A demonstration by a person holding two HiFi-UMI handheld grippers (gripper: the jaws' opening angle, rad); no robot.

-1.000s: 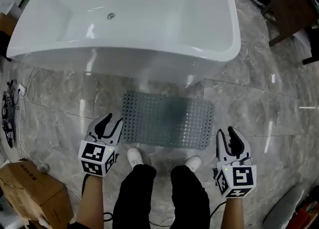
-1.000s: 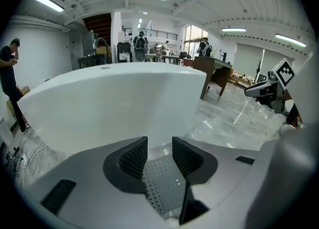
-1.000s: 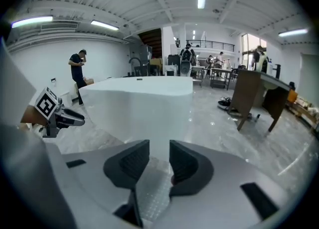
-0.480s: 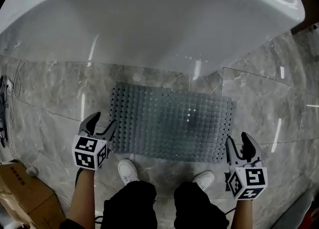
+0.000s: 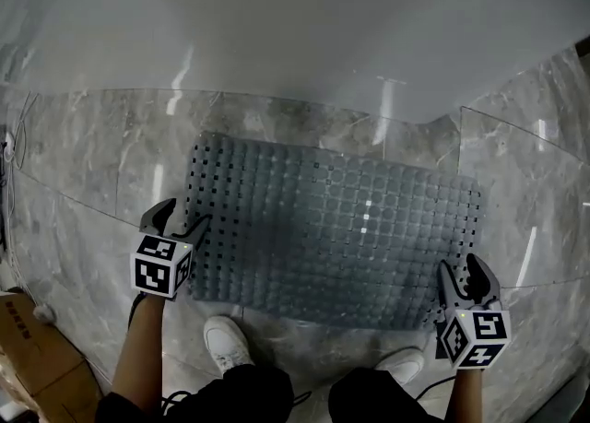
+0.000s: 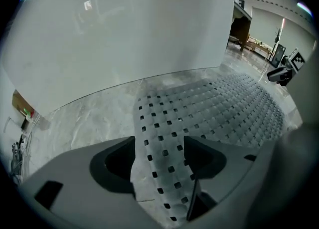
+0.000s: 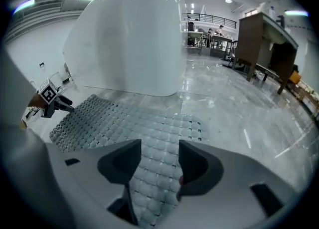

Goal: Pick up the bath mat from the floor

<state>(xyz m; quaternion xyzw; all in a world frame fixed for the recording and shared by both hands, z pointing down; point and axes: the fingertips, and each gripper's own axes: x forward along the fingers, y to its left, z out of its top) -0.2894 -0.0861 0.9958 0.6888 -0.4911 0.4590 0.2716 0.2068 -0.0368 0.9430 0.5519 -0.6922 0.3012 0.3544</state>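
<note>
1. The grey bath mat point(image 5: 332, 228) lies flat on the floor point(image 5: 83, 154), just beside the white bathtub point(image 5: 277, 25).
2. The left tool point(image 5: 184, 214) is at the mat's left edge. Its jaws have just been opening and stand wide apart. The edge sits between them, not squeezed.
3. The right tool point(image 5: 459, 266) is at the near right corner. Its jaws have just been opening too, with the mat between them.

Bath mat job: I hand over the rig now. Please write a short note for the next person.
Left claw: open, jaws just been opening; left edge of the bath mat lies between them, not gripped.
Right claw: open, also just been opening, over the mat's near right corner, no grip.
Mat: flat on the floor beside the bathtub.
Done: both claws placed at the mat.
To do: close both, lift.
</note>
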